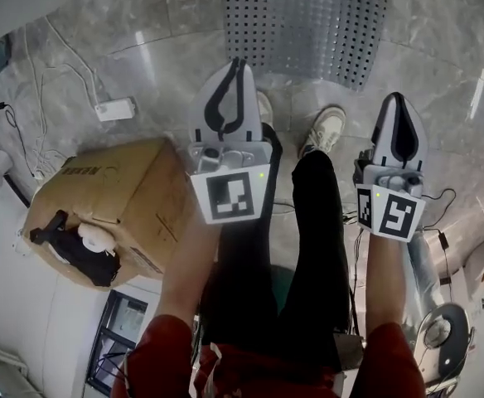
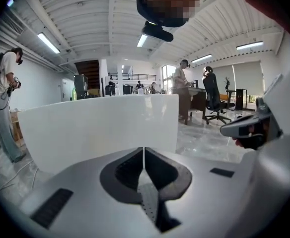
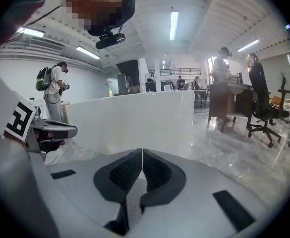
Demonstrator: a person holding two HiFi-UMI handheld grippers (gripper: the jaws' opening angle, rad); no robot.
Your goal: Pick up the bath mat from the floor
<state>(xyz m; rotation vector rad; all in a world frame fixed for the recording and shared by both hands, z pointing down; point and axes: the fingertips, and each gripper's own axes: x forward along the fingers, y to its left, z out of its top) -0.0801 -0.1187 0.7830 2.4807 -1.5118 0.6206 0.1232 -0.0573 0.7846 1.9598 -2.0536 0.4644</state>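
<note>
- Fingers (image 2: 126, 170) of the left gripper (image 1: 237, 66) and the right gripper (image 1: 397, 100) are pressed together and hold nothing.
- Risk: if they meet the bath mat (image 1: 308, 23) shut, they'd only shove it along the glossy floor (image 1: 167, 56) — no grip.

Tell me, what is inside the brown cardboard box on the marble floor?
At the open end of the brown cardboard box, a black strap-like object and a white crumpled lump show. Whatever lies deeper is covered by the box's own walls.
</note>
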